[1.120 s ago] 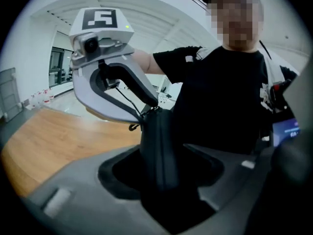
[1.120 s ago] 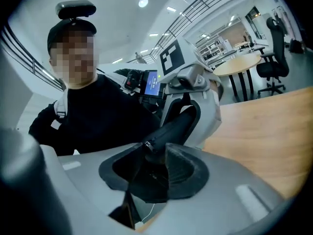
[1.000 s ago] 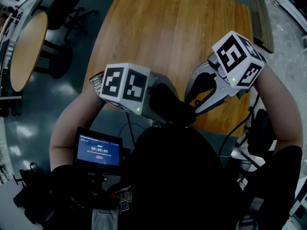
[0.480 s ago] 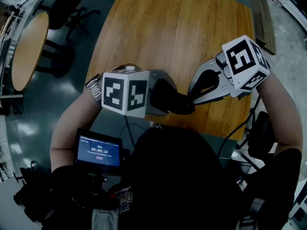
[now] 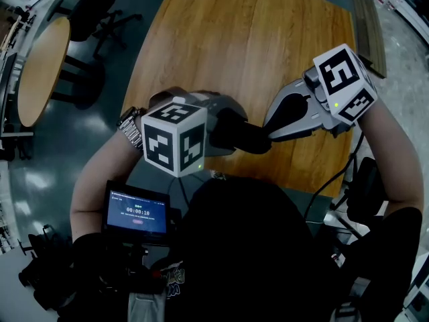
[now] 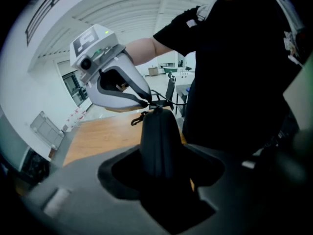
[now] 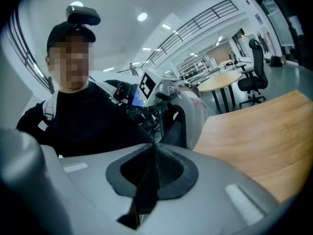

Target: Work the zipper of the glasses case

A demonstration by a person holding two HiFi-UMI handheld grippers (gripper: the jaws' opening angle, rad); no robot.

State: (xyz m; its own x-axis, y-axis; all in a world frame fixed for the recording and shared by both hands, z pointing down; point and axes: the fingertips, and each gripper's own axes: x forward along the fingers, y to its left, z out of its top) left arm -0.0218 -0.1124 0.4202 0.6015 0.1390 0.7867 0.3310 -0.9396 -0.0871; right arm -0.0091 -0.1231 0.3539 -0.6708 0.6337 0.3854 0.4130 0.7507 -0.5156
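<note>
1. You hold two grippers and one glasses case [image 6: 159,141]. One small clip [image 6: 137,119] hangs by the case's top.
2. The case is dark, smooth and rounded. The jaws of your left gripper [image 6: 161,168] grasp it above the near edge of the wooden surface [image 5: 255,45].
3. The jaws of your right gripper [image 5: 268,135] are clenched at the case's top. What they pinch is too small to tell.

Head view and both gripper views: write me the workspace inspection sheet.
Surface: wooden table, bare.
Job's things: black glasses case, held off the table.
Clutter: nothing seen.
Grippers: left gripper shut on the case; right gripper shut at its zipper end, pull too small to tell.
Cables: black cable by the right arm.
Surroundings: round table, office chair, small screen.
</note>
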